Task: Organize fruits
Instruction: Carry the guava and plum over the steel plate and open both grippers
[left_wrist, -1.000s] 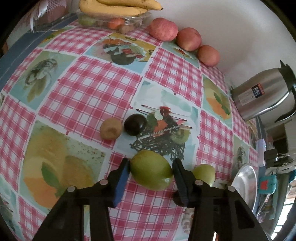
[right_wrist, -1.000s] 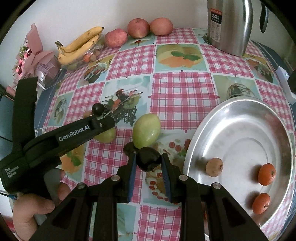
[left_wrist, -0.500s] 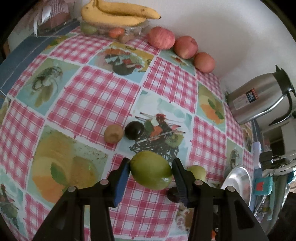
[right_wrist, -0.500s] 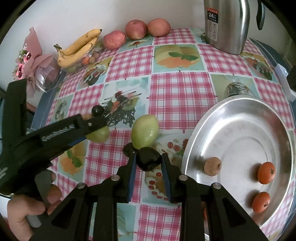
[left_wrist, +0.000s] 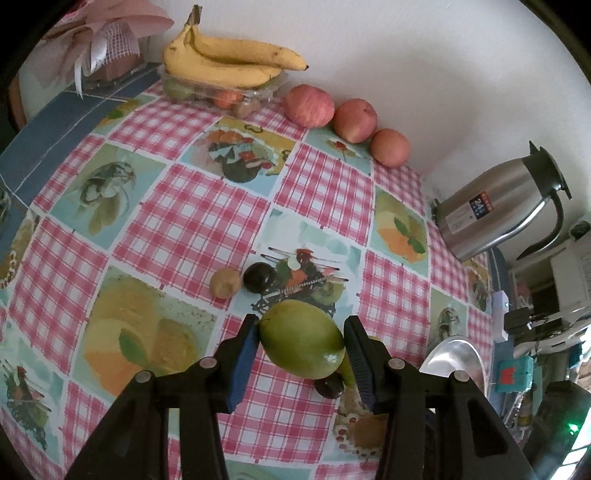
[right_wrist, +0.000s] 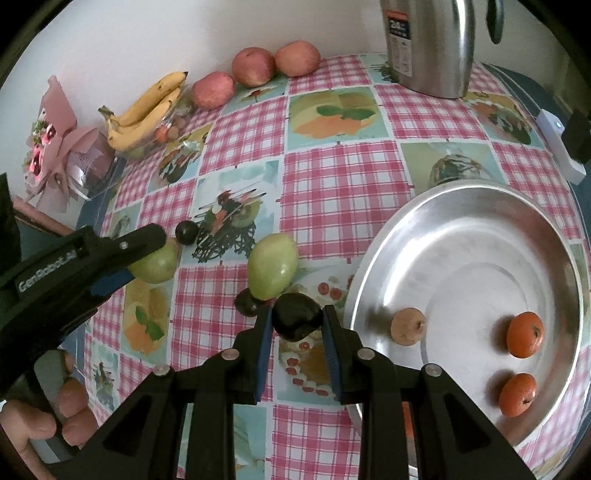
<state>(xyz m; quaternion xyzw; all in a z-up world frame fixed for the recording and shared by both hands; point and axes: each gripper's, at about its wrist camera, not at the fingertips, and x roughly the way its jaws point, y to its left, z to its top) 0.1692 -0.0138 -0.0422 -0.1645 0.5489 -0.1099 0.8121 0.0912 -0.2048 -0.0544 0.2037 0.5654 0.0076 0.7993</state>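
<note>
My left claw (left_wrist: 301, 341) grips a green fruit (left_wrist: 302, 345); my right claw (right_wrist: 297, 325) clamps a dark fruit (right_wrist: 297, 316). Only the right view shows oranges (right_wrist: 524, 334) in the pan (right_wrist: 554, 236) right of it.

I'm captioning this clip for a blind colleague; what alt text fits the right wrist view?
The right gripper holds a dark round fruit in its jaws above a pink checked tablecloth, beside a steel dish containing two orange fruits and a small brown one. At left, the left gripper grips a green fruit; another green fruit lies on the cloth.
</note>
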